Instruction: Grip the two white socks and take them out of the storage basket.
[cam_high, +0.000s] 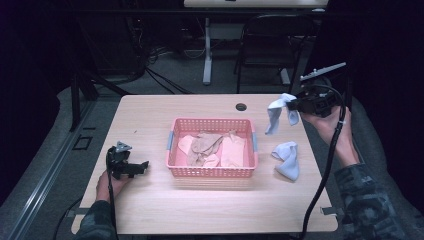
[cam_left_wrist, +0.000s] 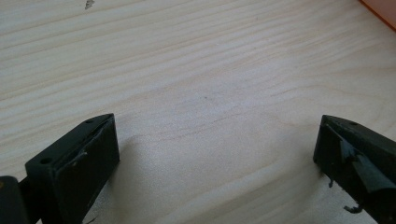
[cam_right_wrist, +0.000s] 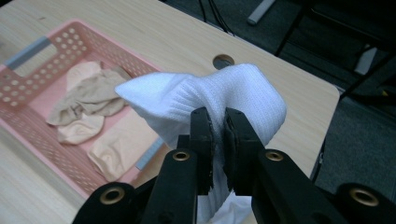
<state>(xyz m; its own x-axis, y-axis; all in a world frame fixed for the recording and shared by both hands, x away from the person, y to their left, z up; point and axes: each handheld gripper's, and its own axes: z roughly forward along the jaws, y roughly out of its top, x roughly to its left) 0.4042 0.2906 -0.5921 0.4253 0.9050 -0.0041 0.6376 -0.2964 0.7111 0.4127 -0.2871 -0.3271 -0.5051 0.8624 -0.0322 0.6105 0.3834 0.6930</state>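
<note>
The right gripper is clamped on a white sock, holding it in the air beyond the right end of the pink basket; its jaws pinch a fold of the knit, and the rest of the sock hangs loose below them. The left gripper rests low on the wooden table to the left of the basket, its jaws spread wide apart with nothing between them; bare wood shows in the gap. The basket sits mid-table and holds several beige and peach socks lying flat and crumpled; a second white sock lies on the table just right of the basket, below the raised one. Likely risks, judging from this: the grip takes only a thin fold, so the sock could slide free if swung; the dangling end could catch the basket's rim on the way over and drag the basket, since nothing steadies it.
</note>
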